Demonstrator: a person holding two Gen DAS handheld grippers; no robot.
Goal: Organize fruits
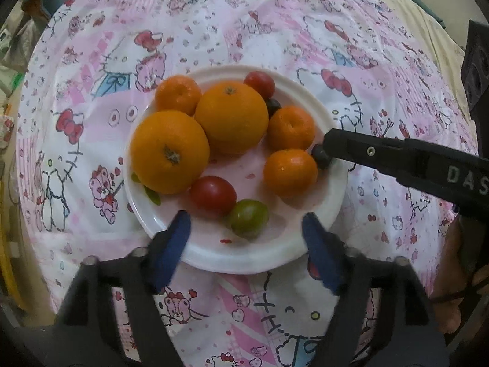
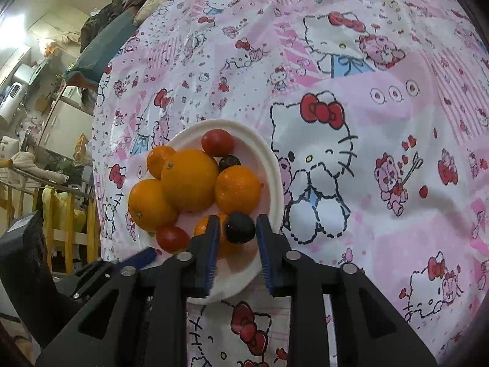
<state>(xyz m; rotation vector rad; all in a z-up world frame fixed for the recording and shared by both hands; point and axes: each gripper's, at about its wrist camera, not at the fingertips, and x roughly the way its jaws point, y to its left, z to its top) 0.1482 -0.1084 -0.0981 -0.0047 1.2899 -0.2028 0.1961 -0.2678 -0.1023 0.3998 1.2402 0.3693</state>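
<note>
On the left wrist view, the white plate [image 1: 321, 98] sits mid-frame on the table under its pink cartoon-cat tablecloth [image 1: 244, 24]. From the left: a big orange [image 1: 170, 151] with its stem end facing up toward the camera, a small mandarin [image 1: 178, 94] behind it, then a second big orange [image 1: 231, 117], stem end tipped to the far side. In front lie a red tomato [image 1: 213, 194] and a green tomato [image 1: 248, 218], its long axis running left to right. The left gripper [image 1: 244, 229] hangs over the near rim, fingers [image 1: 175, 238] spread wide, gripping nothing. Further right, two more mandarins [image 1: 291, 127] [image 1: 289, 172], and the right gripper reaching in from the right edge.

The right wrist view shows what that one hides: the right gripper [image 2: 237, 229] has its fingers [image 2: 212, 235] parted either side of a dark round fruit [image 2: 240, 227], with a gap on both sides. That fruit sits over the plate's [image 2: 269, 159] near edge, against a mandarin [image 2: 211, 229].
</note>
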